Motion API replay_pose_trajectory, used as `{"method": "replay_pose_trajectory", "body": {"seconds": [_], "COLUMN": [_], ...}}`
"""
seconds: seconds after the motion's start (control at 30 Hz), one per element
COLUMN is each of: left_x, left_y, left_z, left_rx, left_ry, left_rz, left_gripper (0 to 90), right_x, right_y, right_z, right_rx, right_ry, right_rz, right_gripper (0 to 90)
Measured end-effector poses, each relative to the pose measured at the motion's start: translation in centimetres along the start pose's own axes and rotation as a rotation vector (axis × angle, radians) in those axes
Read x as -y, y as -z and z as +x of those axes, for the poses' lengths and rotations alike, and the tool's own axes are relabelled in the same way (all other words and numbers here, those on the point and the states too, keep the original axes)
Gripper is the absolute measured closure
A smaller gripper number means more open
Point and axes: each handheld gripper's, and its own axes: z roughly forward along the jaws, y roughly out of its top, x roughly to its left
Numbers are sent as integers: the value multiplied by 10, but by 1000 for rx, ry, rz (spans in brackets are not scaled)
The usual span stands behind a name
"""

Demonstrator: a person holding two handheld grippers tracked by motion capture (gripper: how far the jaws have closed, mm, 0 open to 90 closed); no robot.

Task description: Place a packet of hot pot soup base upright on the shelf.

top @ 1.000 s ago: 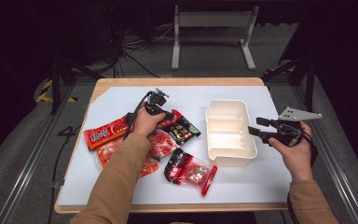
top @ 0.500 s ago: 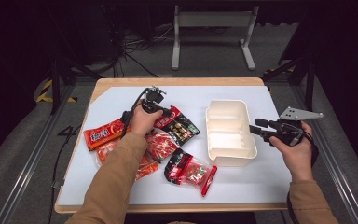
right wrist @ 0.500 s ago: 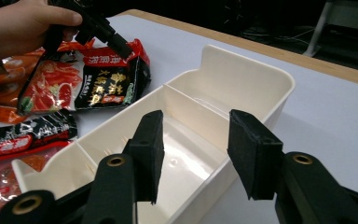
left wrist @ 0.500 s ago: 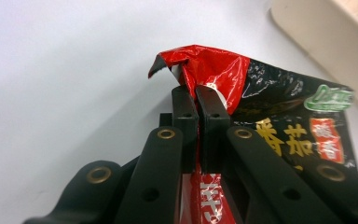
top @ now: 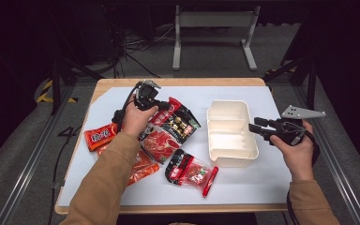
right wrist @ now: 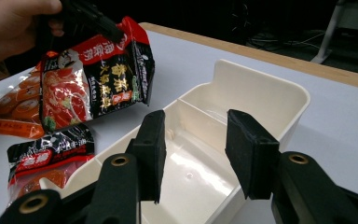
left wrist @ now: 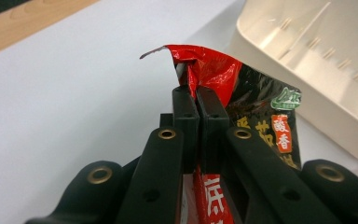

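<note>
Packets (top: 159,145) crowding left; tray (top: 229,133) unobstructed

Bright table, dark surroundings, soft focus

I work in what looks like a lab or test room, not a home. My wooden table (top: 178,82) under its white sheet stands on grey carpet, with dark surroundings. Cables (top: 140,47) lie tangled at the upper left of the high view, and a metal stand (top: 213,28) sits at top centre.

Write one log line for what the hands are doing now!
left gripper: shut on red-and-black foil sauce packet, lifted | right gripper: open over cream plastic divided tray
</note>
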Motion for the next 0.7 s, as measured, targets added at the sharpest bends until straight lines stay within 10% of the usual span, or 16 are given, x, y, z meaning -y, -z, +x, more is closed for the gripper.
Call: {"method": "replay_pose_trajectory", "body": {"seconds": [0.7], "left_x": [-4], "left_y": [68], "left_z": [-43], "left_rx": [-22], "left_ry": [-83], "left_rz": [-198], "left_gripper": [881], "right_x": [-21], "right_y": [2], "right_z": [19], "right_rx": [31], "right_ry": [-7], "right_rz": [105], "right_gripper": [615]}}
